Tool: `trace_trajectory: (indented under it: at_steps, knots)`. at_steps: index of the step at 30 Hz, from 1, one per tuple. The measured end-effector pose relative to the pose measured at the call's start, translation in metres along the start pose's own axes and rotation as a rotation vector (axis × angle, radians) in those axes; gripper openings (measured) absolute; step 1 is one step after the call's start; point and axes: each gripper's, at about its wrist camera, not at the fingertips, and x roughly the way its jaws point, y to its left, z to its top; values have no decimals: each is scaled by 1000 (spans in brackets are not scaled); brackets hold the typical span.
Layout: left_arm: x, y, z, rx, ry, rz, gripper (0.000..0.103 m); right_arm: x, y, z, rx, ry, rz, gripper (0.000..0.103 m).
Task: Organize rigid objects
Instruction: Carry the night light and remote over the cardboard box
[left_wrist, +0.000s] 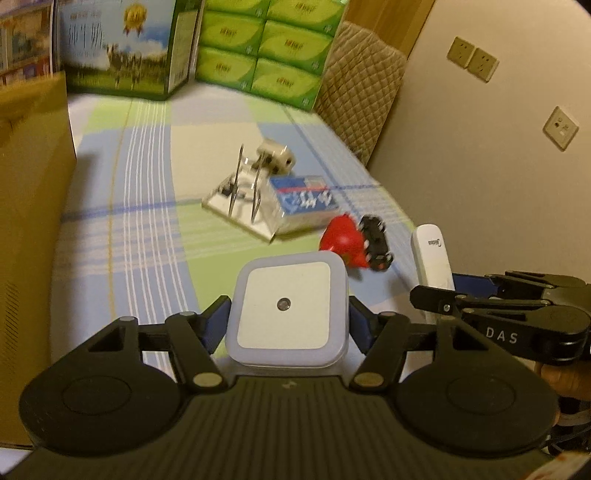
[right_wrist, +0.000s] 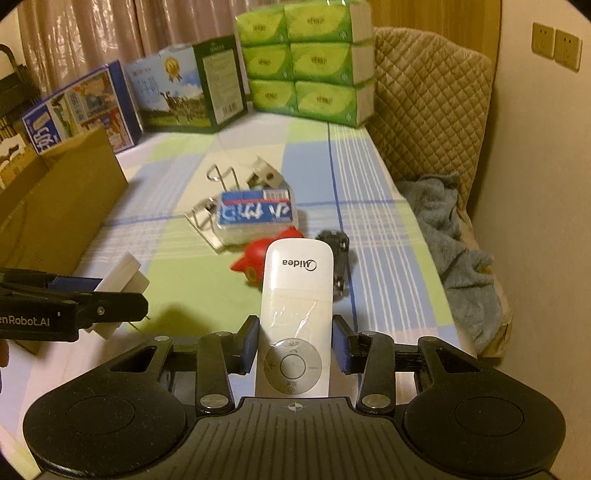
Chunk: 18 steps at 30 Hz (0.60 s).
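Note:
My left gripper (left_wrist: 288, 325) is shut on a white square night light (left_wrist: 286, 308), held above the checked bedsheet; it also shows in the right wrist view (right_wrist: 122, 284). My right gripper (right_wrist: 294, 345) is shut on a white Midea remote (right_wrist: 295, 306), which also shows in the left wrist view (left_wrist: 432, 258). On the sheet ahead lie a blue-and-white tissue pack (right_wrist: 255, 216), a clear stand with metal loops (left_wrist: 240, 195), a metal cylinder part (left_wrist: 277, 157), a red toy (left_wrist: 343, 240) and a black toy car (left_wrist: 375, 242).
A brown cardboard box (left_wrist: 33, 221) stands at the left. Printed cartons (right_wrist: 184, 88) and stacked green tissue packs (right_wrist: 306, 59) line the back. A quilted cushion (right_wrist: 428, 103) and a grey towel (right_wrist: 454, 240) lie at the right, by the wall.

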Motion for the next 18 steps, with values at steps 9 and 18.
trace_trajectory:
  at_steps: [9,18]
  knots:
    - [-61,-4,17,48,-94,61,62,-50,29,22,-23,-91,41,38]
    - [-131,31,16,46,-170,176,62,-83,93,43,-78,-159,135,38]
